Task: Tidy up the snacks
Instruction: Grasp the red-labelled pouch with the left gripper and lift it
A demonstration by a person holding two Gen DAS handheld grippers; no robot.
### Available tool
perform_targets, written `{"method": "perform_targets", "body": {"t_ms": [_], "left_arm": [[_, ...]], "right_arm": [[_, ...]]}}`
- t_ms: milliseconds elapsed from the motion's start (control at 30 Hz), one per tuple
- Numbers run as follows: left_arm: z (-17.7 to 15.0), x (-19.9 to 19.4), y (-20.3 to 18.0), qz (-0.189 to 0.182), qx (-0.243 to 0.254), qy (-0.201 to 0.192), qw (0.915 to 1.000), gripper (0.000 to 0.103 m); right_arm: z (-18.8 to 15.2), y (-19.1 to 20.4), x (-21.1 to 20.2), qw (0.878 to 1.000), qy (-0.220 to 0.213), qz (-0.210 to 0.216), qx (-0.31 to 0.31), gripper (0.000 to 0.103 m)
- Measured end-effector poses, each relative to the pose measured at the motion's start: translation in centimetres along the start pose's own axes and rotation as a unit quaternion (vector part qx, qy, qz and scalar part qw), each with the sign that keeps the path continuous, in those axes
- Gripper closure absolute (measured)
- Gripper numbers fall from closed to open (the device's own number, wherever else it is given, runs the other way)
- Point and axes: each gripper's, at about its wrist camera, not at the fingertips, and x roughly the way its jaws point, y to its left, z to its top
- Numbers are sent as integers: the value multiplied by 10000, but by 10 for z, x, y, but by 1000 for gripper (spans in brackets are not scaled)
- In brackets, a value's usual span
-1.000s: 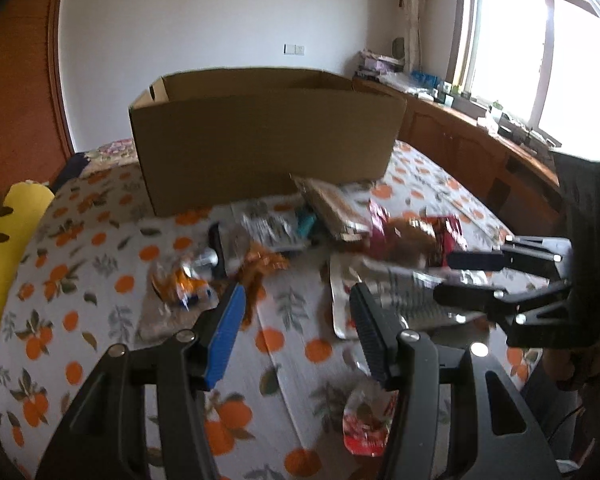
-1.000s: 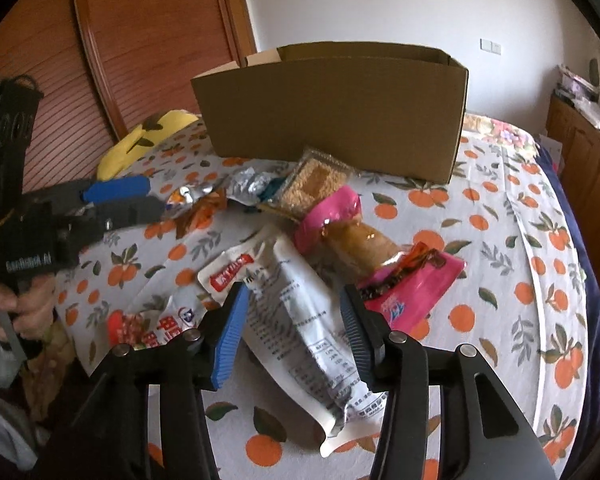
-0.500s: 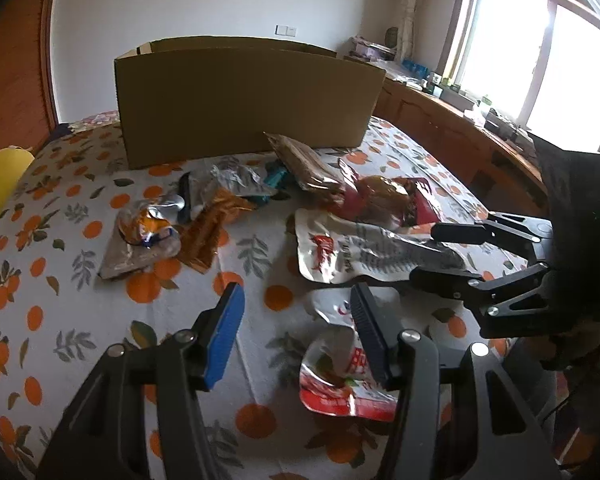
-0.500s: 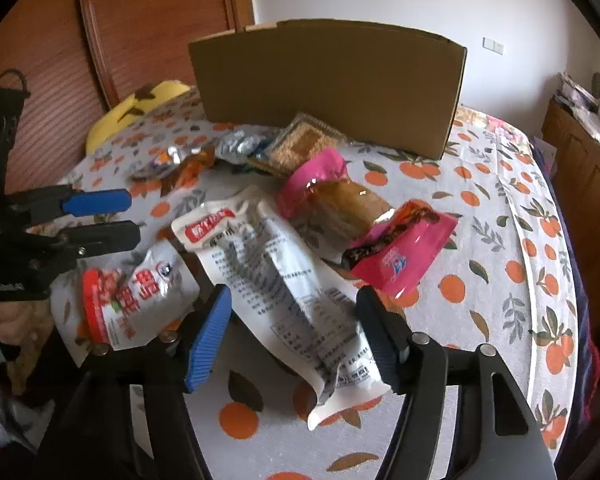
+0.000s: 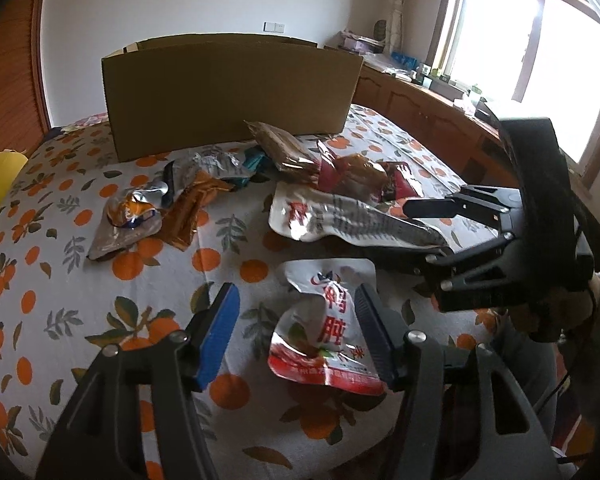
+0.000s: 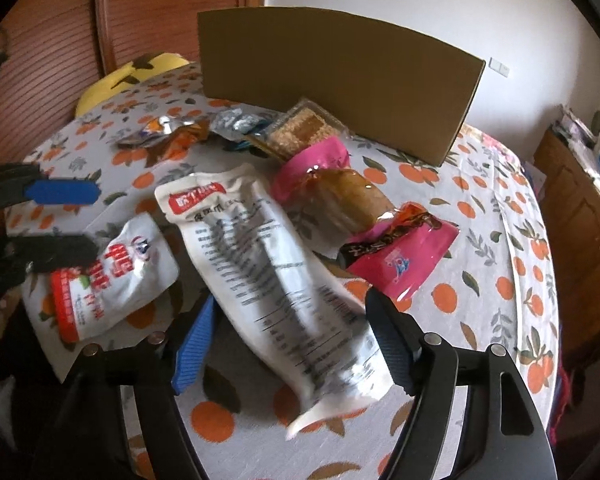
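Observation:
My left gripper (image 5: 296, 328) is open, its fingers either side of a small white-and-red snack pouch (image 5: 328, 324) lying on the orange-print tablecloth (image 5: 60, 280). The pouch also shows in the right wrist view (image 6: 108, 276), with the left gripper (image 6: 56, 216) around it. My right gripper (image 6: 288, 344) is open, astride the near end of a long white snack bag (image 6: 268, 276); this bag shows in the left wrist view (image 5: 340, 220) with the right gripper (image 5: 408, 232) at its end. Several more snack packets (image 5: 204, 188) lie before an open cardboard box (image 5: 232, 88).
Pink packets (image 6: 400, 256) and a clear-wrapped brown snack (image 6: 340, 196) lie right of the white bag. A yellow cushion (image 6: 136, 76) sits at the table's far left. Wooden cabinets (image 5: 420, 108) and a window stand beyond the right side.
Both grippers have moved forward and down. The left now straddles the small pouch, the right straddles the white bag's end. Both stay open.

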Motion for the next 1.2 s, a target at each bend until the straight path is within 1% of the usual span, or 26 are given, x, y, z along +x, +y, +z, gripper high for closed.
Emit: {"method": "perform_targets", "body": {"t_ms": [100,233,267,333,467,600,733,800,933,967,1033,1067,1100,1133,1167,1200], "left_arm": [[-2,4,-4,10,74,69,9999,40],[-5,12,-9,79,183,194,9996,39],[-5,13,-10,100,202,218,9995,39],[-6,18,-12,120,257,313,9991,38],[-6,23,-20,233,448,303,9983,34],[-8,28,-30,438,806,257,9954,33],[-6,29,-31,419,818,242,9955,31],[-5,31,-30,473,779,274,9955,26],[-3,31,-31,486,731,340,9956,27],[-4,31,-32,480,729,341,9956,29],[-6,28,-34,435,751,322,9957,37],[-7,26,-35,420,778,312,9956,47],[-8,24,-36,420,791,311,9955,49],[-9,23,-37,400,784,330,9956,50],[-11,20,-37,359,777,316,9958,63],[-13,16,-37,328,771,285,9961,64]], "right_arm": [[-1,-3,1,9999,0,97,71,30],[-3,-2,0,9999,-96,58,103,40],[-3,-2,-1,9999,-111,62,86,41],[-3,-2,-1,9998,-135,77,90,42],[-4,1,-2,9998,-173,10,47,43],[-4,-1,-1,9998,-177,41,92,43],[-5,-1,-1,9998,-192,12,88,43],[-5,-1,-1,9998,-202,-16,77,43],[-5,0,-2,9997,-210,-14,82,43],[-5,0,-2,9997,-210,-12,83,43],[-5,0,-2,9997,-212,-21,78,43],[-5,-1,-2,9997,-212,-19,80,43],[-5,0,-2,9997,-213,-16,83,43],[-5,0,-2,9997,-219,-19,82,43],[-5,0,-2,9997,-220,-19,83,43],[-4,0,-1,9997,-219,-21,81,43]]}}
